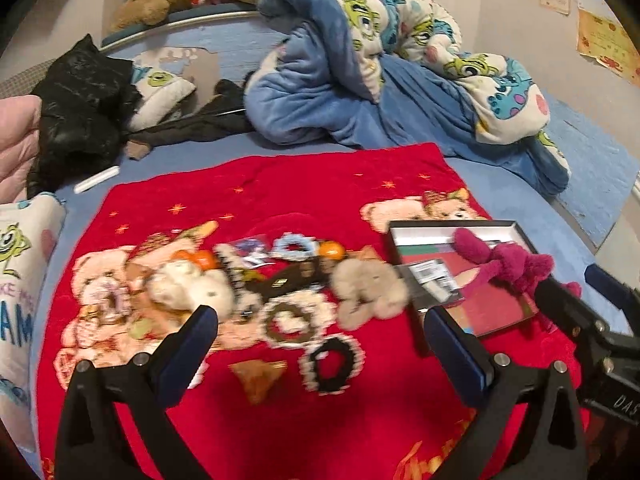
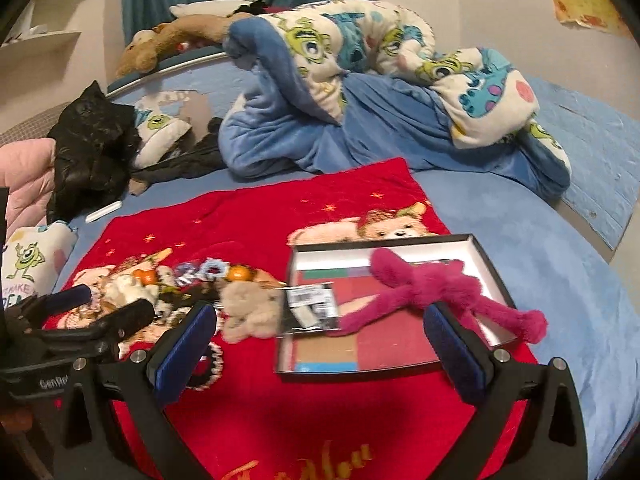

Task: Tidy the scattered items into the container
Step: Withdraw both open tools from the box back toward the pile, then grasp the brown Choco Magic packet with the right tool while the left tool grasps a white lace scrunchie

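Note:
Several hair accessories lie scattered on a red blanket (image 1: 280, 184): a white fluffy scrunchie (image 1: 188, 284), a beige fluffy one (image 1: 368, 288), a black-and-white ring scrunchie (image 1: 332, 364), a small blue one (image 1: 294, 246) and a dark clip (image 1: 288, 280). A shallow box (image 2: 476, 250) on the right holds a magenta plush tie (image 2: 432, 284) that drapes over its rim, and a small packet (image 2: 312, 306). My left gripper (image 1: 320, 348) is open above the pile. My right gripper (image 2: 320, 348) is open just before the box.
The blanket lies on a blue bed (image 2: 560, 280). A rumpled cartoon-print duvet (image 1: 400, 60) is piled behind. A black bag (image 1: 76, 108) and a pillow (image 1: 24, 260) sit at the left. A brown plush toy (image 2: 180, 36) rests on the headboard.

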The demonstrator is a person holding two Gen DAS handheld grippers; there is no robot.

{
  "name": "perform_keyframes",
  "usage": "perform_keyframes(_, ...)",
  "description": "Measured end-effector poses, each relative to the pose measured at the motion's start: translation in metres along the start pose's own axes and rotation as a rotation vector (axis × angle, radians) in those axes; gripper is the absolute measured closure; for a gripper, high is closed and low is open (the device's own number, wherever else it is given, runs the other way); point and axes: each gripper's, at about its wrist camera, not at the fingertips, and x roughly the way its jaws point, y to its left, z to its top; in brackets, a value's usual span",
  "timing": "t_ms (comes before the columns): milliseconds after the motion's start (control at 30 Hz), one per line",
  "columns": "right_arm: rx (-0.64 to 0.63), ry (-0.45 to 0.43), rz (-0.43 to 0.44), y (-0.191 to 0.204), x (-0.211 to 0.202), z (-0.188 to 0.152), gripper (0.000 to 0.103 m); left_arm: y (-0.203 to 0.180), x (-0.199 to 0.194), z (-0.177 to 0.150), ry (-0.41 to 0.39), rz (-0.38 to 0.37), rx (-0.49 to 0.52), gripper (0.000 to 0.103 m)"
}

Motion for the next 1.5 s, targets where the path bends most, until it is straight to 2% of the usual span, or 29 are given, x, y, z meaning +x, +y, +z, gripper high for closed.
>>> perform_keyframes(333, -0.073, 0.018, 0.062, 0.092, 0.006, -0.005, 0.000, 0.091, -0.018, -0.015, -0.004, 0.029, -0.083, 0.000)
perform_keyframes(633, -0.097, 0.039, 0.117, 0.159, 0.016, -0.014, 0.000, 0.160, -0.029, -0.031, -0.021, 0.110, -0.135, 0.000)
perform_keyframes(700, -0.111, 0.037, 0.124, 0.166, 0.019, -0.017, 0.000, 0.171, -0.025, -0.036, -0.022, 0.106, -0.164, 0.000)
perform_keyframes(800, -0.127, 0.042, 0.147, 0.170, 0.024, -0.022, 0.000, 0.179, -0.014, -0.044, -0.011, 0.050, -0.209, 0.000)
perform_keyframes(967, -0.159, 0.063, 0.170, 0.175, 0.038, -0.035, 0.002, 0.180, 0.008, -0.056, 0.013, 0.093, -0.181, 0.000)
perform_keyframes(1100, -0.158, 0.093, 0.181, 0.176, 0.053, -0.047, 0.008, 0.180, 0.025, -0.067, 0.023, 0.112, -0.147, 0.000)
perform_keyframes(1500, -0.153, 0.150, 0.220, 0.177, 0.088, -0.076, 0.009, 0.198, 0.058, -0.092, 0.058, 0.131, -0.160, 0.000)
